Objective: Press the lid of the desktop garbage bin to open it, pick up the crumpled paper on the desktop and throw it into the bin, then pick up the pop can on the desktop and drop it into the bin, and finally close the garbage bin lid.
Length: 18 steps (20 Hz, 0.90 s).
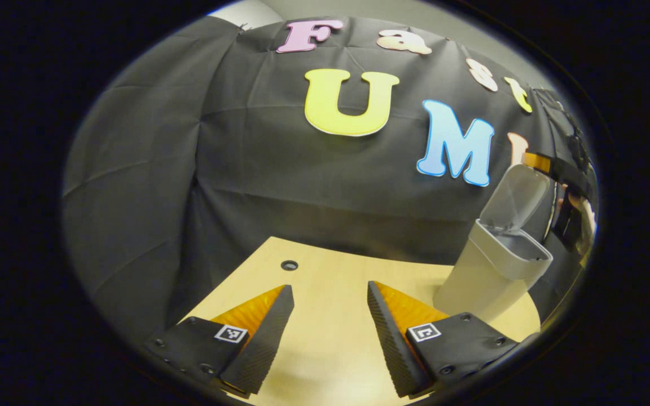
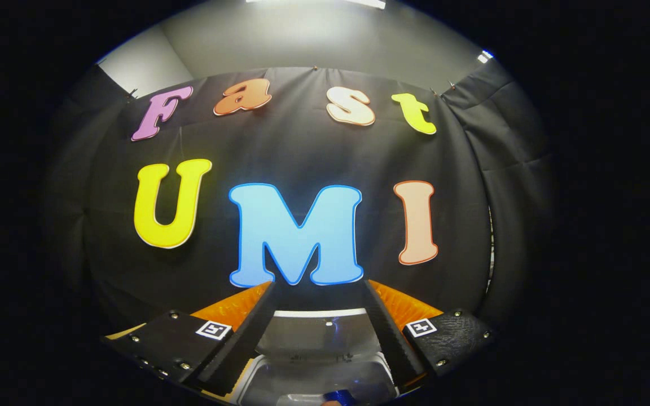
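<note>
Left gripper view: the left hand-held gripper (image 1: 329,293) gapes empty over the bench (image 1: 325,282); the garbage bin (image 1: 491,270), lid (image 1: 514,194) raised, stands at right. Right gripper view: the right hand-held gripper (image 2: 318,290) hangs wide open, holding nothing, above the bin's mouth at lower centre.

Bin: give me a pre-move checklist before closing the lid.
1. Lid up: ok, it stands open above the bin.
2. Bin upright on the table: ok.
3. Right gripper over the opening: ok, jaws open, bin mouth below them.
4. Can inside: cannot tell; a blue thing sits at the bottom edge of the right gripper view, too cut off to name.
5. Paper inside: cannot tell.
6. Left gripper clear of the bin: ok, jaws open with nothing between them, over the table to the bin's side.
</note>
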{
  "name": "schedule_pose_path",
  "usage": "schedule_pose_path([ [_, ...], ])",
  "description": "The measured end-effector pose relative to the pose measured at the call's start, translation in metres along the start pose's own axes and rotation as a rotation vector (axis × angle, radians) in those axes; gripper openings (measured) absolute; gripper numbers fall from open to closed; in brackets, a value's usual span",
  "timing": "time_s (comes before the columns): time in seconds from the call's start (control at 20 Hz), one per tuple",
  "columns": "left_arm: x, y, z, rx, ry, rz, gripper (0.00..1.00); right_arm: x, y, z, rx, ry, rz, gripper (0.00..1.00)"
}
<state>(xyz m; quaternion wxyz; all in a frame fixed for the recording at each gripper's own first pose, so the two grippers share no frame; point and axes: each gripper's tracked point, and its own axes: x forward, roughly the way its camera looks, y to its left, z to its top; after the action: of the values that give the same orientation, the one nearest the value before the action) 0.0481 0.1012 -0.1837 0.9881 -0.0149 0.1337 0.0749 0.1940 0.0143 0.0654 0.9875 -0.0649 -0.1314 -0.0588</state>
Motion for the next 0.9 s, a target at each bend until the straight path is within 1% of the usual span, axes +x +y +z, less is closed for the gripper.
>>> schedule_pose_path([
  [0.1, -0.004, 0.001, 0.002, 0.003, -0.005, -0.002, 0.91, -0.016, -0.001, -0.007, 0.001, 0.025, 0.008, 0.97],
  [0.2, -0.011, 0.000, 0.003, 0.003, -0.011, -0.009, 0.91, -0.029, -0.002, -0.018, 0.031, 0.064, 0.008, 0.97],
  [0.3, -0.017, -0.002, 0.003, 0.009, -0.012, -0.014, 0.92, -0.040, 0.001, -0.029, 0.021, 0.098, 0.017, 0.96],
  [0.35, -0.020, -0.002, 0.003, 0.013, -0.013, -0.014, 0.88, -0.043, 0.001, -0.033, 0.012, 0.106, 0.022, 0.97],
  [0.4, -0.024, -0.001, 0.003, 0.015, -0.015, -0.014, 0.88, -0.052, 0.000, -0.040, 0.010, 0.114, 0.023, 1.00],
  [0.45, -0.026, -0.002, 0.004, 0.013, -0.018, -0.013, 0.92, -0.058, 0.000, -0.046, 0.015, 0.128, 0.027, 1.00],
  [0.5, -0.030, -0.003, 0.005, 0.010, -0.020, -0.011, 0.92, -0.063, 0.000, -0.054, 0.023, 0.144, 0.031, 1.00],
  [0.55, -0.033, -0.004, 0.004, 0.007, -0.023, -0.012, 0.85, -0.067, 0.001, -0.061, 0.027, 0.165, 0.035, 0.97],
  [0.65, -0.037, -0.007, 0.002, 0.004, -0.024, -0.012, 0.85, -0.074, 0.002, -0.076, 0.021, 0.207, 0.045, 0.97],
  [0.75, -0.043, -0.012, 0.000, 0.004, -0.022, -0.015, 0.92, -0.081, 0.002, -0.090, 0.012, 0.243, 0.054, 0.97],
  [0.8, -0.044, -0.014, -0.002, 0.003, -0.020, -0.017, 0.92, -0.084, 0.001, -0.098, 0.012, 0.261, 0.056, 0.97],
  [0.85, -0.045, -0.017, -0.003, 0.003, -0.019, -0.020, 0.88, -0.087, 0.001, -0.105, 0.014, 0.279, 0.059, 0.97],
  [0.9, -0.046, -0.020, -0.004, 0.003, -0.018, -0.023, 0.92, -0.090, 0.002, -0.113, 0.018, 0.298, 0.061, 0.97],
])
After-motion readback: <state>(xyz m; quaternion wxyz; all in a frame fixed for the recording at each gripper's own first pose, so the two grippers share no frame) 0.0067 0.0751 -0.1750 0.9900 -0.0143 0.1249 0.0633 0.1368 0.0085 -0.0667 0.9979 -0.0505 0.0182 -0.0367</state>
